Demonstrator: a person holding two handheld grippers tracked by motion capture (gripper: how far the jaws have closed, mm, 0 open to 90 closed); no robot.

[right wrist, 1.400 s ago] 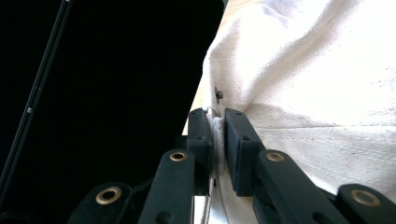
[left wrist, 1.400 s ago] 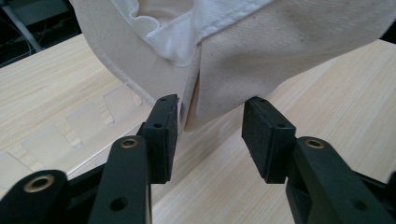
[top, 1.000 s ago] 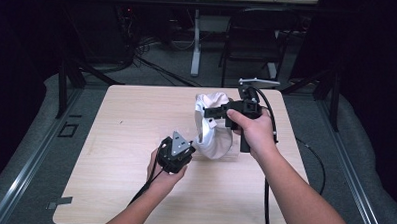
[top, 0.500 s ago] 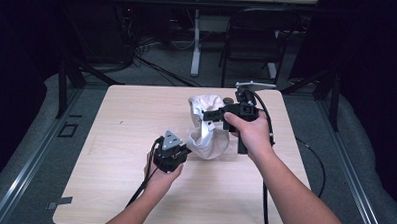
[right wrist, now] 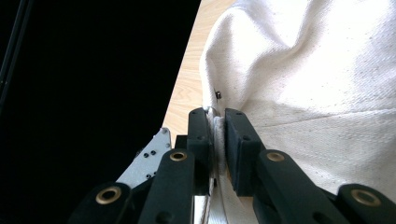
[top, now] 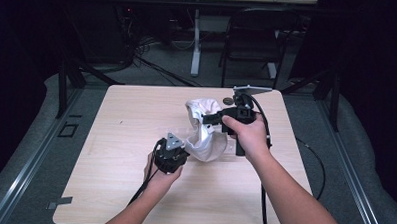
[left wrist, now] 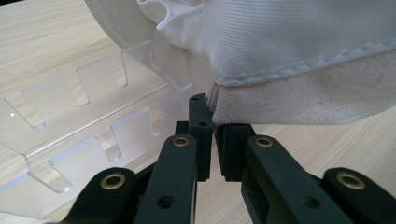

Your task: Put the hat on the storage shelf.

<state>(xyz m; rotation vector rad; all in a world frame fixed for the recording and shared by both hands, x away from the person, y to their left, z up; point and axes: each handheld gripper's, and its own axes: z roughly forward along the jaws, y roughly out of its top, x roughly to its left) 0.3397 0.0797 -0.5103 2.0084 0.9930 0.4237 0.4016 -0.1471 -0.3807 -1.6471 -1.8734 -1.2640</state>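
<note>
- High view: white cloth bag (top: 202, 132) sits mid-surface on the wooden surface (top: 110, 139), bunched and partly raised, between the two hands.
- Right tongs (top: 206, 119) come in from the bag's right at its upper part, hand wrapped round the handle; this looks like the lifting end, keeping the cloth off the wood.
- Right gripper view: jaws nearly together with a fold of the bag (right wrist: 317, 93) pinched between them, so the right tongs (right wrist: 217, 122) are clamped on the bag. A grip on a seam or fold probably stops the cloth slipping.
- Left tongs (top: 177, 154) sit low, at the bag's lower left edge, close to the wood.
- Left gripper view: left tongs (left wrist: 214, 122) have jaws almost shut, with the bag's stitched corner (left wrist: 299, 70) right at the tips. A thin edge seems caught between them; judged as a grip on the bag, though the bite is small.
- Clear plastic rack (left wrist: 88, 126) with notched slots lies flat on the surface just beside the left jaws, next to the bag.
- Two grips at separate ends likely serve to spread or open the bag, low hand anchoring, high hand pulling.
- Risk: left hold is shallow and could slip off.
</note>
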